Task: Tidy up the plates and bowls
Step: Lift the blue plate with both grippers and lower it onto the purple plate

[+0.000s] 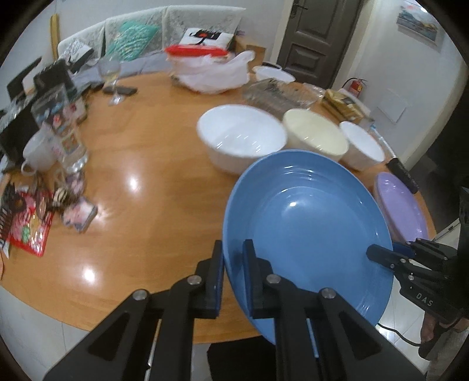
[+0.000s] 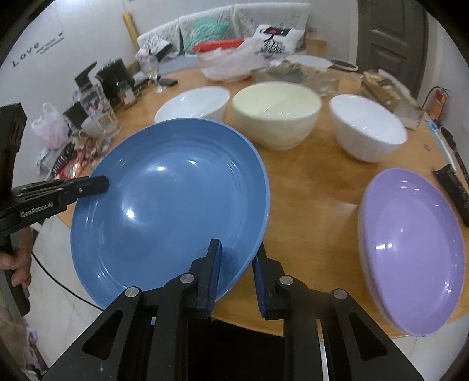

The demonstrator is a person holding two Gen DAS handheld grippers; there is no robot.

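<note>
A blue plate is held above the front edge of the round wooden table. My left gripper is shut on its left rim; in the right wrist view it shows at the plate's left. My right gripper is shut on the plate's right rim; in the left wrist view it shows at the plate's right. A purple plate lies on the table to the right. A white bowl, a cream bowl and a second white bowl stand in a row behind.
Cups, jars and packets crowd the table's left side. A plastic bag, a wine glass and clear trays stand at the back. A black object lies by the right edge. A sofa with cushions stands behind.
</note>
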